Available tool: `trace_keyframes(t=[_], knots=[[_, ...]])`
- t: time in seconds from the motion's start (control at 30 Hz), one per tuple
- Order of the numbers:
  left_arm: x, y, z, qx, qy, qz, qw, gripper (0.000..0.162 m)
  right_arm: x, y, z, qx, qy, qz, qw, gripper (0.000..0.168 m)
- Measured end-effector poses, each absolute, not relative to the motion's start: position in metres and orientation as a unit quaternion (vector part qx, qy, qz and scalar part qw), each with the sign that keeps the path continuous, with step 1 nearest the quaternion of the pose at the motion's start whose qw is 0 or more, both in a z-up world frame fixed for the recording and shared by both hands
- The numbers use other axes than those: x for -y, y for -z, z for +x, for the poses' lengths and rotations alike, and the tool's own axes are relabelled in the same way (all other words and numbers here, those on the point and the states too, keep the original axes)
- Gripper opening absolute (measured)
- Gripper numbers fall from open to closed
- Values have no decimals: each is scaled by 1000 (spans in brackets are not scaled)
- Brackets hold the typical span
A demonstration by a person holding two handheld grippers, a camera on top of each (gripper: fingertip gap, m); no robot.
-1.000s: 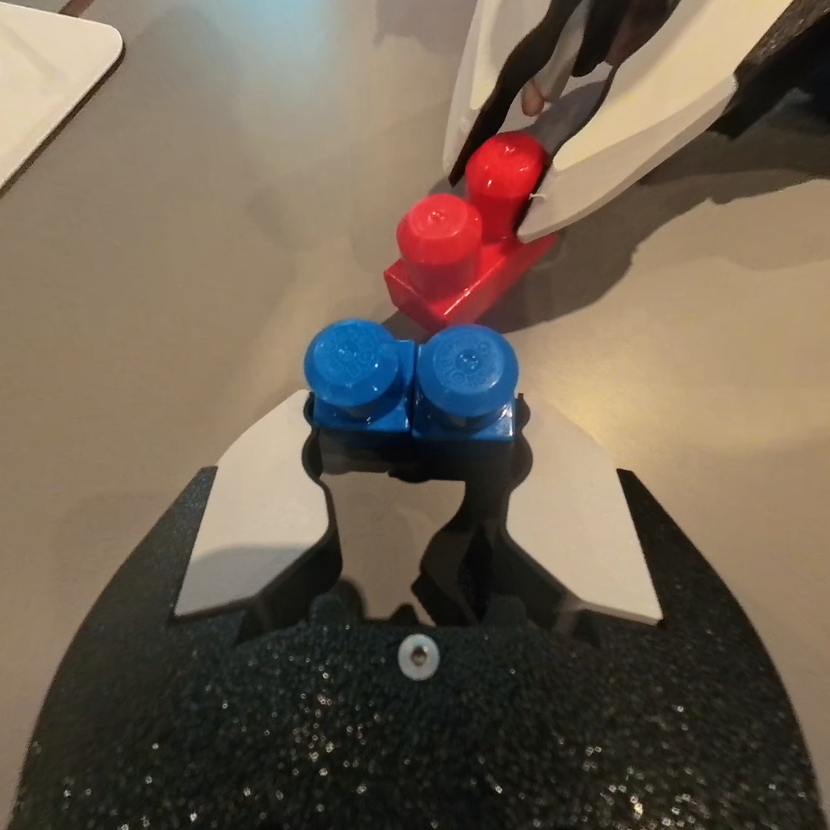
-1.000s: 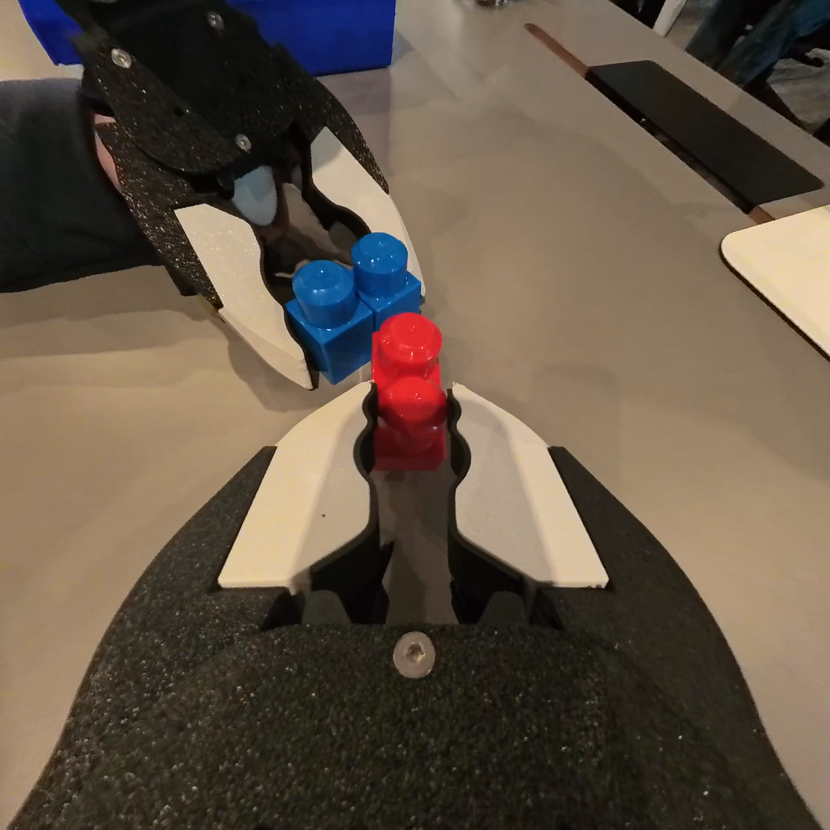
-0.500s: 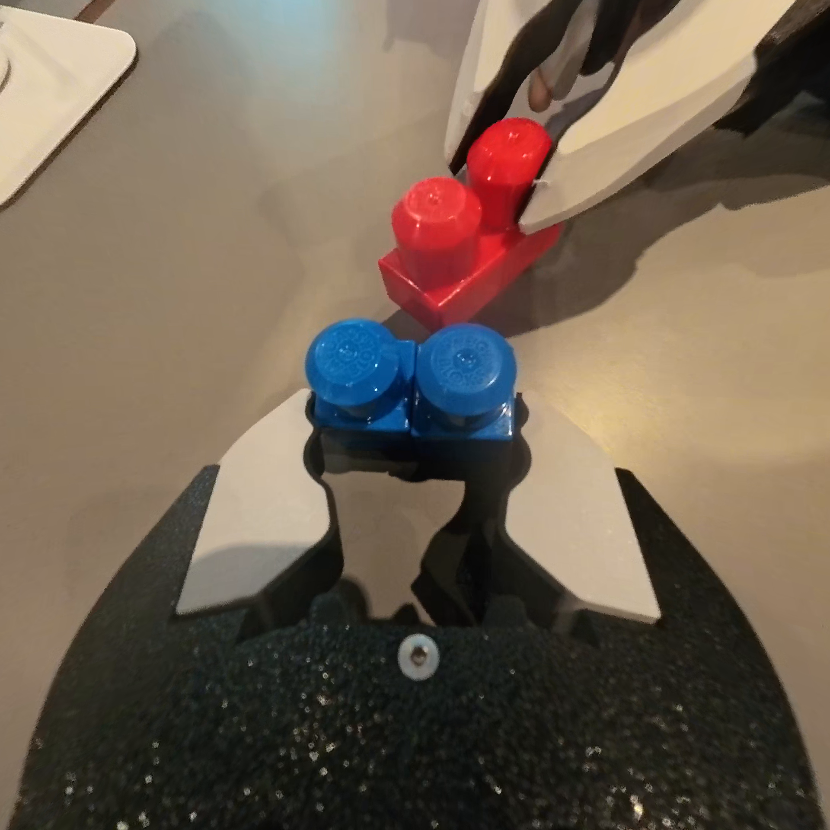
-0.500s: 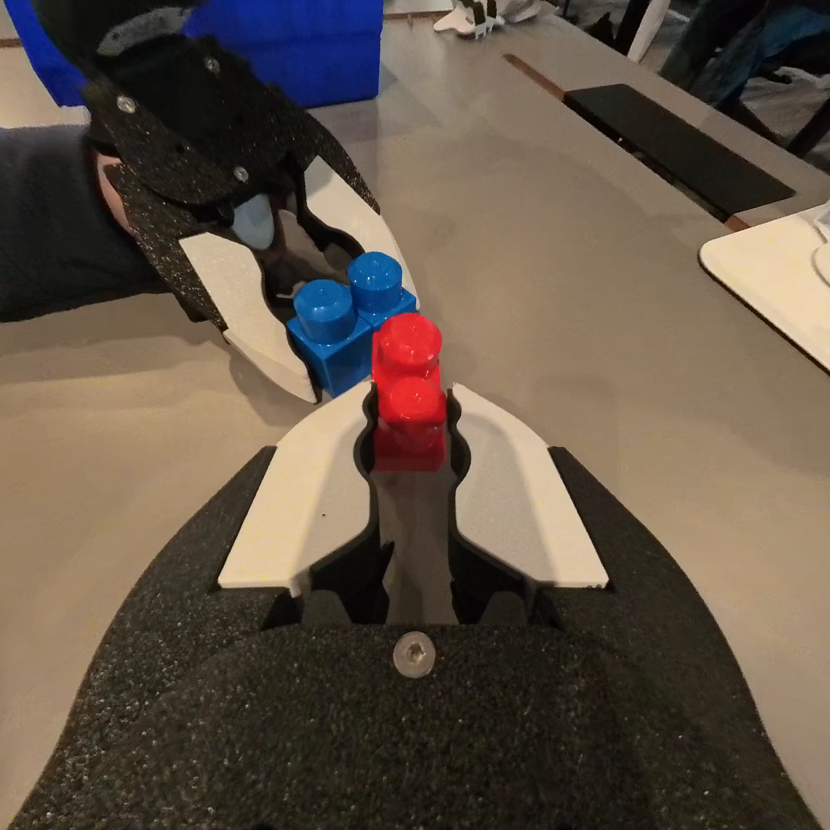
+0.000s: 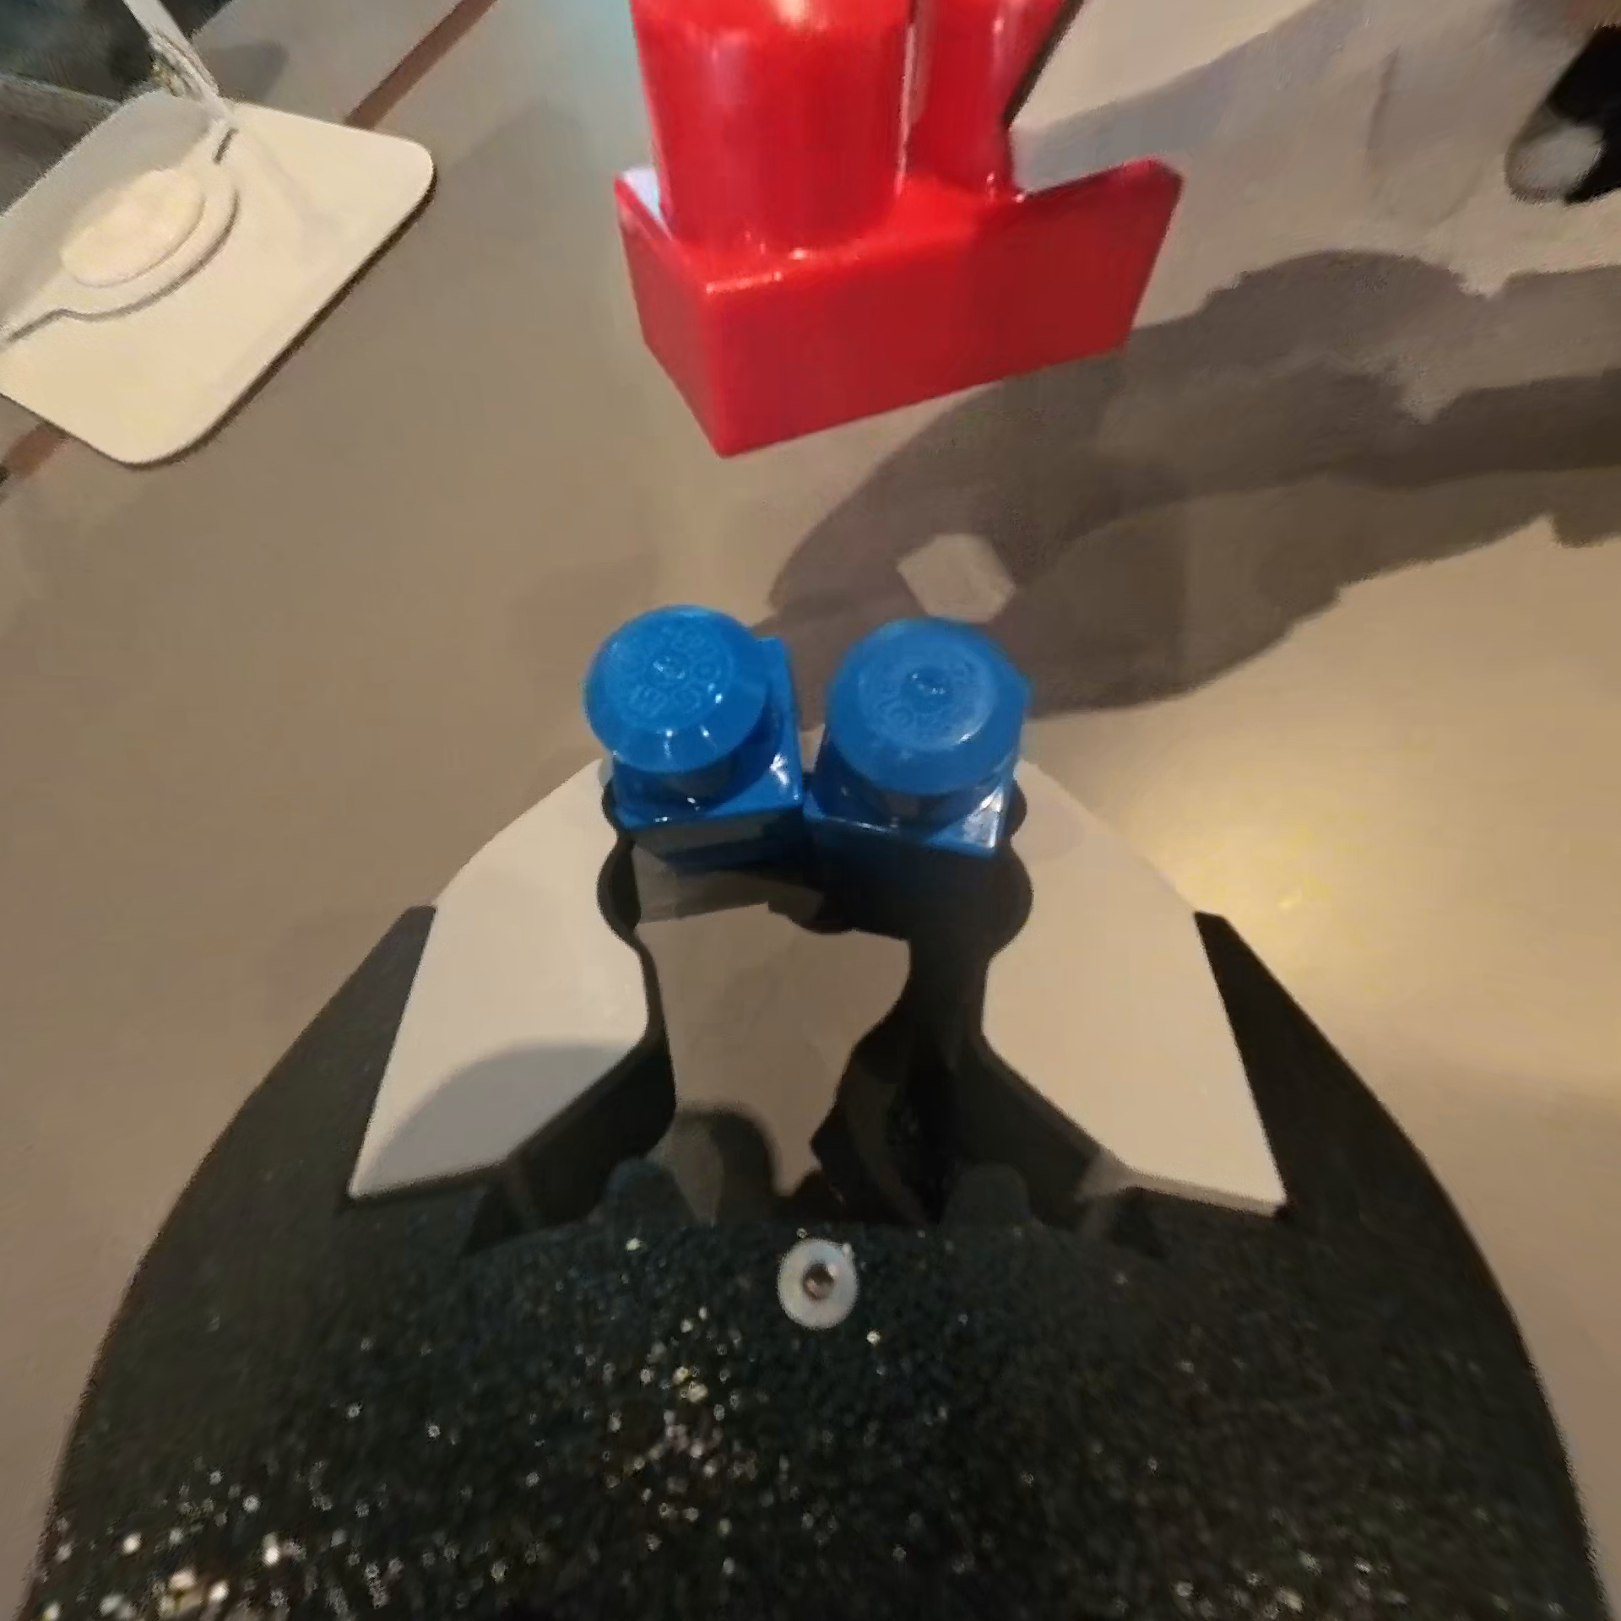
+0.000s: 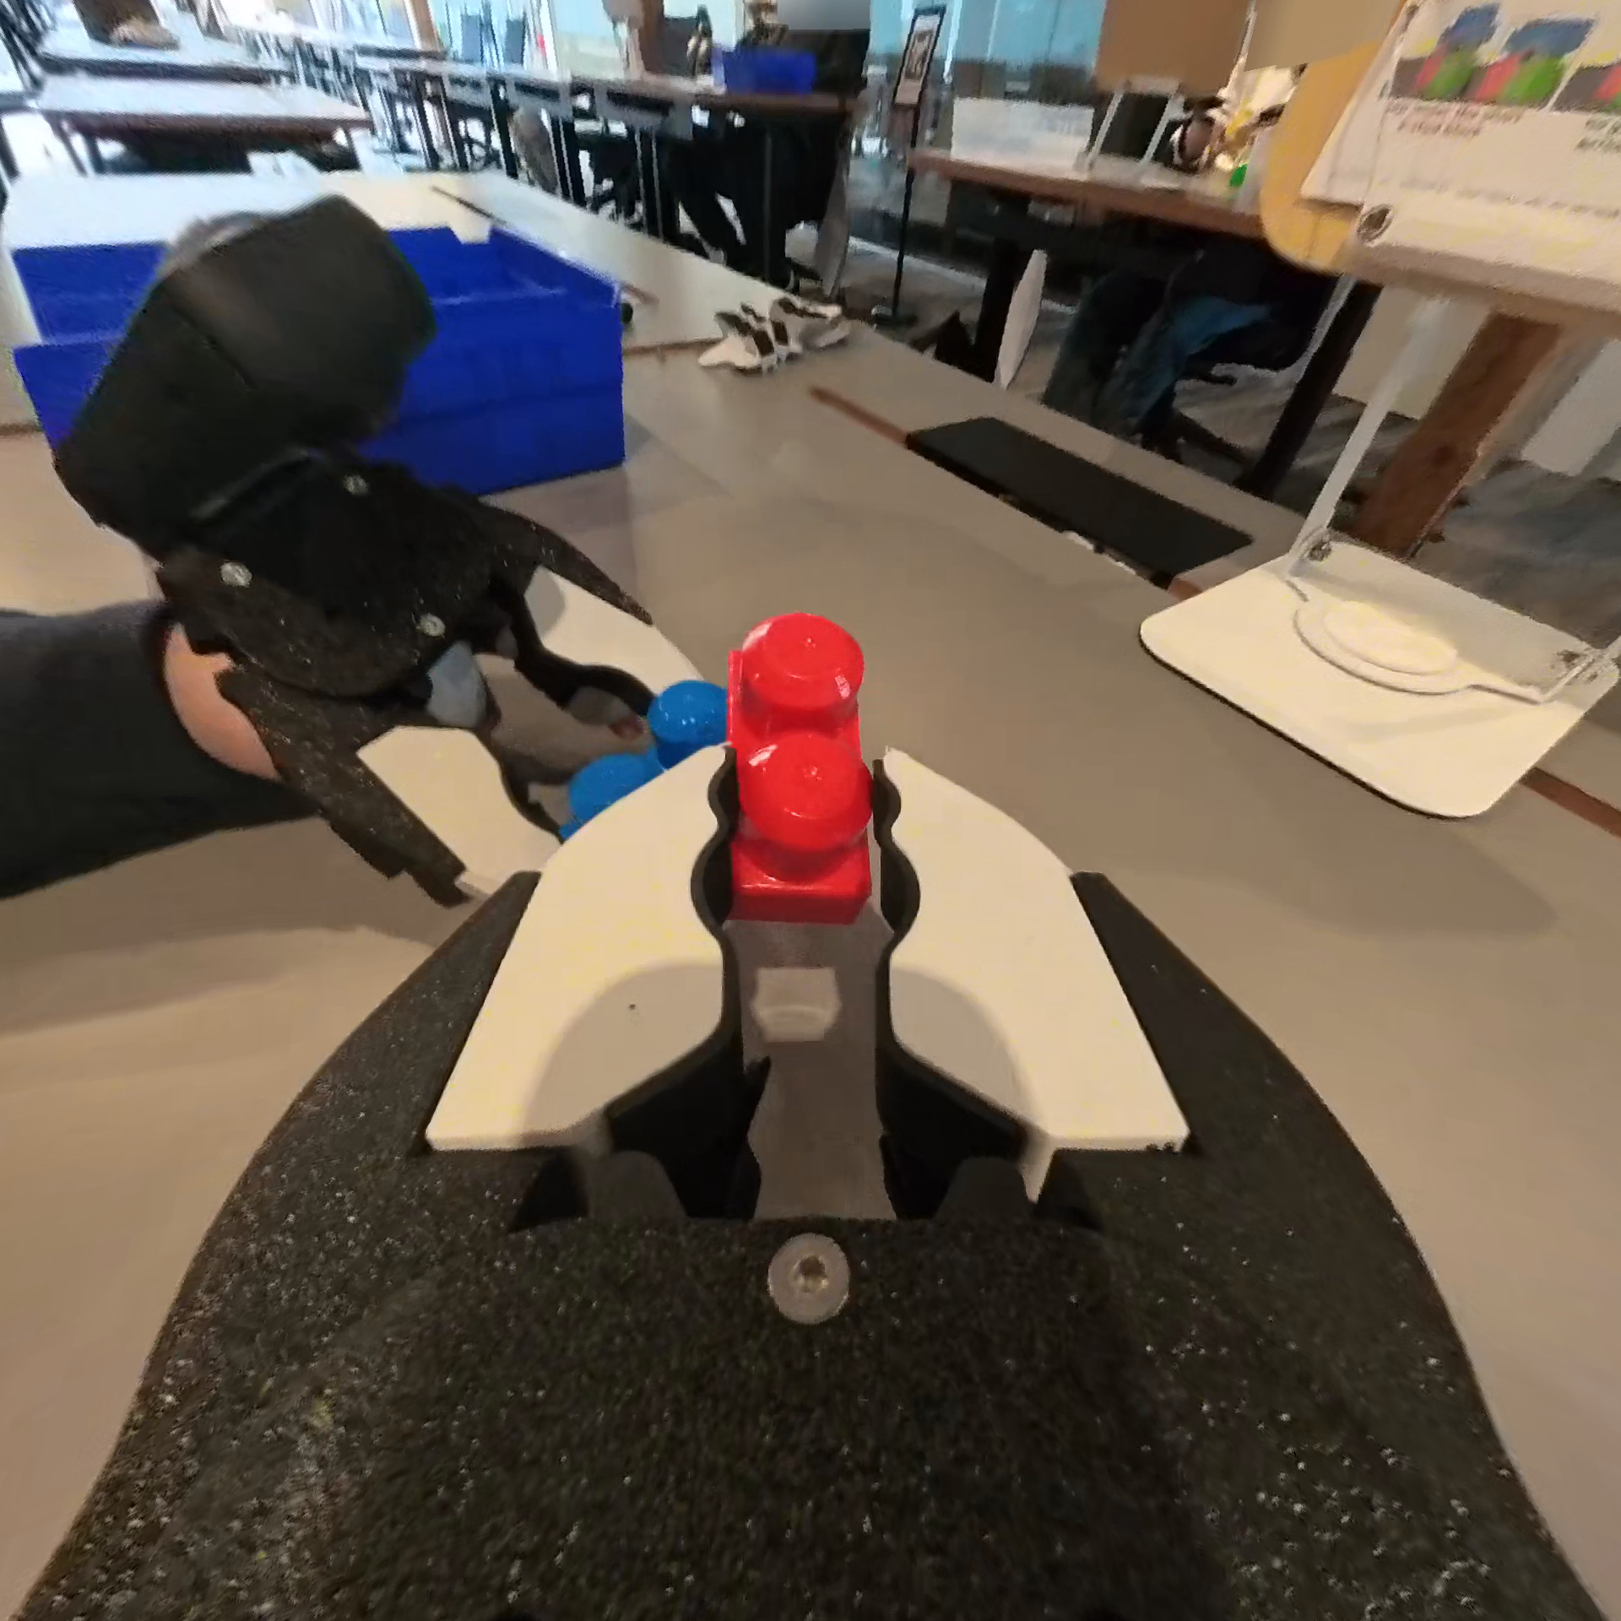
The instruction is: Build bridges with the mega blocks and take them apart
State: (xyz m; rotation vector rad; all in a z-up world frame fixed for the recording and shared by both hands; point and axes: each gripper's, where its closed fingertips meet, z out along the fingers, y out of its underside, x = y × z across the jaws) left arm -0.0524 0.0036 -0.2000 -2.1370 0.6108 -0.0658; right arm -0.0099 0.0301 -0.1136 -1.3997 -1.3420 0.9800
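Two tools each hold a block: the left tool [image 5: 811, 816] clamps a glossy blue two-stud plastic block [image 5: 811, 754], while the right tool [image 6: 803, 842] grips a red two-stud plastic block [image 6: 800, 789] raised just beyond it. Likely joining them; next, lower red squarely onto the blue studs.

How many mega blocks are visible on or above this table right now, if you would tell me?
2: the blue block is clamped in the left gripper; the red block is held raised in the right gripper. Others may be hidden.
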Motion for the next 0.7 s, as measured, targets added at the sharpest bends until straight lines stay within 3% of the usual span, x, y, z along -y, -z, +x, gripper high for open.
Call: trace_keyframes(t=[0.7], knots=[[-13, 197, -43, -183, -10, -877, 445, 78, -8, 114, -30, 531, -329, -600, 500, 29]])
